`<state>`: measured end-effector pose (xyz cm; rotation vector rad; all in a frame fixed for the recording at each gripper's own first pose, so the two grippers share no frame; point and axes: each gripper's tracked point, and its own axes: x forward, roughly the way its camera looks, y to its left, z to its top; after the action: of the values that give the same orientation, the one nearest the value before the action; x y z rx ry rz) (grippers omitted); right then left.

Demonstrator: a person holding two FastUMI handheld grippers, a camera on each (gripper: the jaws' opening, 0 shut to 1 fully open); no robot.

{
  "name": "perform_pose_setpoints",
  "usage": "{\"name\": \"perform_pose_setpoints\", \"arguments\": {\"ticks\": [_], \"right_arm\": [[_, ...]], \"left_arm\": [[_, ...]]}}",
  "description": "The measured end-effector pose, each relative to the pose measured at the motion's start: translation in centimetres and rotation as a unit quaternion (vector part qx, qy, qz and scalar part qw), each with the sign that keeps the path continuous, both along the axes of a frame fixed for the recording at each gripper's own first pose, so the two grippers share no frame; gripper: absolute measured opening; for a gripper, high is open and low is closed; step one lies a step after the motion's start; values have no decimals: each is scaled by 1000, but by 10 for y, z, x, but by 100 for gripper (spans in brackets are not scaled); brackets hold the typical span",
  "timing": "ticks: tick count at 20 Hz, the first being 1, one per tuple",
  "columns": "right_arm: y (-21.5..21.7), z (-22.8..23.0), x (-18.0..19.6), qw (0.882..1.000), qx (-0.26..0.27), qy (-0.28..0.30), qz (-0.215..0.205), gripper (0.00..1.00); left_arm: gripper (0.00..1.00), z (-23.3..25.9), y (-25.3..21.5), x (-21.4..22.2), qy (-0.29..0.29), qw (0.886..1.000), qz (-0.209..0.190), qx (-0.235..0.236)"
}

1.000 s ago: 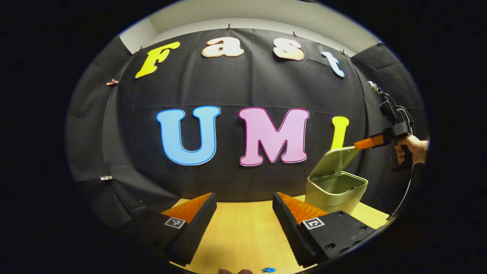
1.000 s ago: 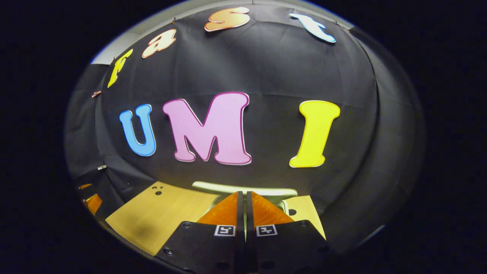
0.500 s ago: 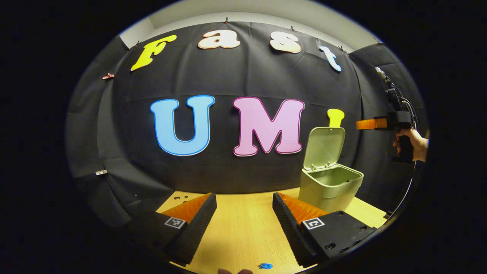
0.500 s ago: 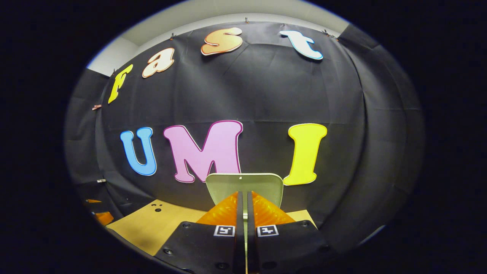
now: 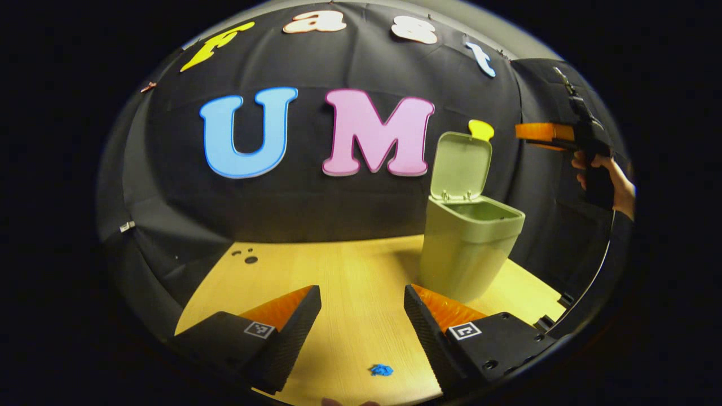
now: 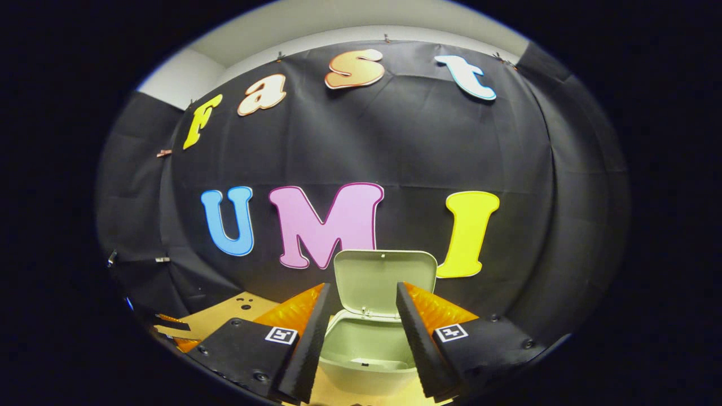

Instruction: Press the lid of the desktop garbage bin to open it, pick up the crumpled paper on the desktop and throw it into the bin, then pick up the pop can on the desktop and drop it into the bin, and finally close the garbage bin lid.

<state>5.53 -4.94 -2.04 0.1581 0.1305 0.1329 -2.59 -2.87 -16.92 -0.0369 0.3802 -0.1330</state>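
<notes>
Bin: the green garbage bin (image 5: 471, 248) stands on the wooden counter (image 5: 350, 282), toward its right side in the left gripper view, close to the black cloth wall.
Lid: the lid (image 5: 459, 166) is raised and stands almost upright on its hinge at the back edge; the inside of the bin (image 6: 361, 341) is seen from above in the right gripper view, and nothing can be told to lie in it.
Left gripper: the left gripper (image 5: 361, 304) hangs low over the counter, its jaws spread wide with nothing between them; the bin is just beyond its right finger.
Right gripper: the right gripper (image 6: 358, 299) is held above and in front of the open bin, jaws parted and empty, the lid showing between the fingers. In the left gripper view it is seen from the side (image 5: 544, 132), higher than the lid's top, held by a hand (image 5: 606, 180).
Counter: a small blue scrap (image 5: 381, 370) lies near the front edge, between the left gripper's fingers.
</notes>
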Motion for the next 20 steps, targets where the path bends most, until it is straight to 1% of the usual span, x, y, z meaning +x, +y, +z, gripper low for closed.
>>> {"name": "perform_pose_setpoints", "arguments": {"ticks": [2,3,4,5,7,10,15,17,20], "right_arm": [[11,-3,-7,1000,-1,5,17,74],[16,-3,-11,1000,2,6,23,80],[20,-4,-13,1000,3,8,26,76],[22,-6,-15,1000,4,10,26,77],[26,-10,-20,999,6,15,27,79],[30,-15,-29,999,6,26,30,79],[23,-17,-40,999,4,36,23,78],[19,-18,-46,999,4,42,18,79],[19,-21,-56,998,16,53,17,79]], "left_arm": [[96,-19,-4,2,24,1000,-10,7],[96,-27,-6,3,35,999,-16,8],[96,-36,-11,4,46,999,-25,6],[96,-46,-12,-6,59,998,-33,4],[96,-73,-21,-6,91,994,-52,-5],[96,-111,-29,-28,140,987,-75,-20],[95,-158,-34,-44,188,978,-94,4],[94,-173,-35,-45,199,974,-103,20],[93,-191,-40,-43,216,970,-110,31]]}}
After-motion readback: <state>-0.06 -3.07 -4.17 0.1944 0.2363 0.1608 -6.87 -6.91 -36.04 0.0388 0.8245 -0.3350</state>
